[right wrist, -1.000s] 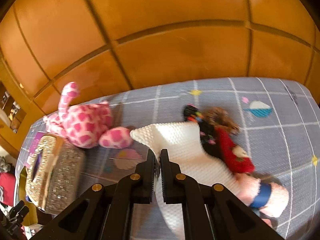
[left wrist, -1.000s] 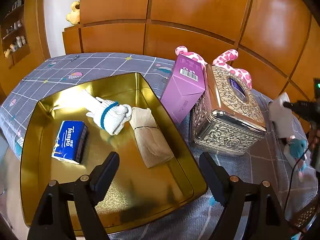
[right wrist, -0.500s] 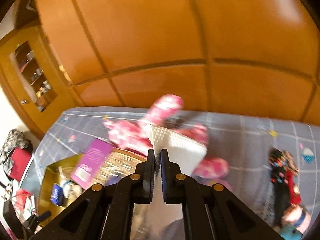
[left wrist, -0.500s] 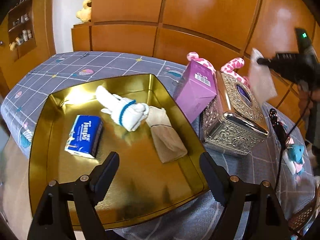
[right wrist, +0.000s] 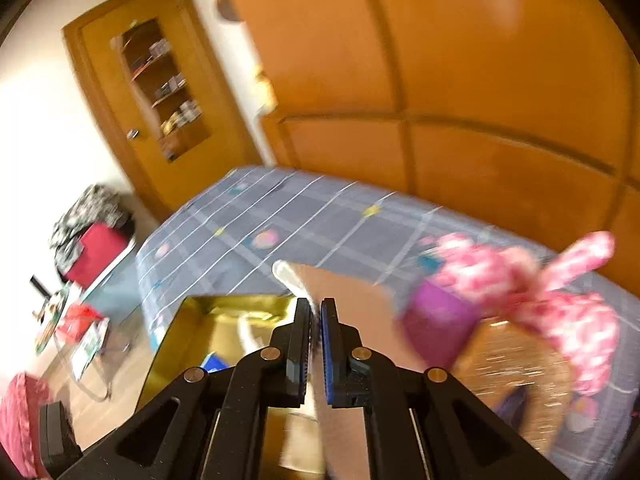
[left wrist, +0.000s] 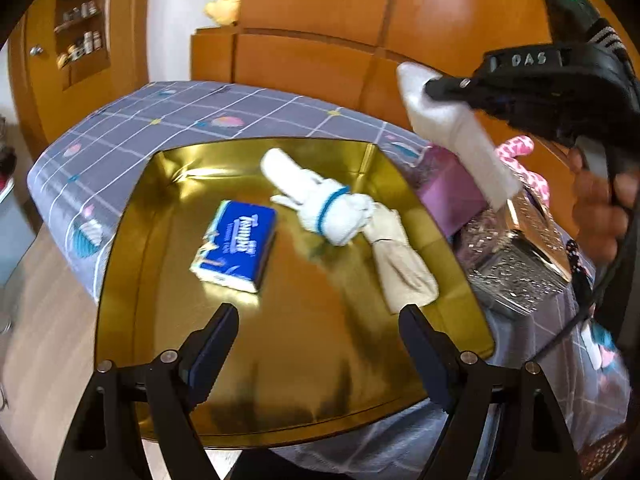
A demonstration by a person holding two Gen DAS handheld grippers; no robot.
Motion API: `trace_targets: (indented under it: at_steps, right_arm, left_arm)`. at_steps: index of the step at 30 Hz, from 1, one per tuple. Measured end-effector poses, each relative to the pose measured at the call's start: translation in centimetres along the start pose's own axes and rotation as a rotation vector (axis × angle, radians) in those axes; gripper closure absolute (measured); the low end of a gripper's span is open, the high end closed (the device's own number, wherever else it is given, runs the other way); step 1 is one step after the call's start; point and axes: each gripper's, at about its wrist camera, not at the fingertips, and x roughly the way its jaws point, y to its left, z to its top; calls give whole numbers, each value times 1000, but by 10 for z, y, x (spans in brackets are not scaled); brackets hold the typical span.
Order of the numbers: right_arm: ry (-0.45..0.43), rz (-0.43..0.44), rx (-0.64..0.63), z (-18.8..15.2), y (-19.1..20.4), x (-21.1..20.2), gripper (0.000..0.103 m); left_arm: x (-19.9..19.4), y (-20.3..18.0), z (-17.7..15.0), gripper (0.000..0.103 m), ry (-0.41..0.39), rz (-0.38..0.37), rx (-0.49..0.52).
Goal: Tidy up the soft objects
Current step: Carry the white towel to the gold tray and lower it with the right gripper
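Note:
A gold tray (left wrist: 132, 240) on the grey checked bedspread holds a blue tissue pack (left wrist: 236, 246), a white glove with a blue cuff (left wrist: 316, 200) and a beige cloth (left wrist: 402, 260). My left gripper (left wrist: 318, 326) is open and empty above the tray's near part. My right gripper (right wrist: 316, 312) is shut on a white cloth (left wrist: 452, 132), held in the air above the tray's right edge; in the right wrist view the cloth (right wrist: 344, 292) hangs blurred past the fingers, with the tray (right wrist: 188, 328) below.
A purple box (left wrist: 448, 192), an ornate silver tissue box (left wrist: 520, 264) and a pink spotted plush (right wrist: 532, 280) stand right of the tray. Wooden panelling rises behind the bed. The floor with bags (right wrist: 88, 236) lies to the left.
My right gripper has lifted the white cloth off the bedspread and carried it left, from beside the dolls to above the tray's right edge. The left gripper stayed open, drifting slightly.

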Motion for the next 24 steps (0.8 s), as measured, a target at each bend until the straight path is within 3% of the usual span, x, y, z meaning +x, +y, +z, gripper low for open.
trace_targets:
  at_steps: [9, 12, 16, 24]
  right_arm:
    - [218, 67, -85, -55, 53, 74, 98]
    - [300, 68, -85, -76, 52, 89, 84]
    - [326, 69, -42, -89, 42, 92, 74]
    - [254, 35, -26, -91, 35, 59, 61]
  left_arm:
    - [4, 12, 1, 20, 0, 15, -43]
    - [6, 13, 0, 20, 3, 20, -45]
    - [5, 14, 0, 20, -1, 31, -47]
    - [-7, 15, 5, 17, -53, 69, -47]
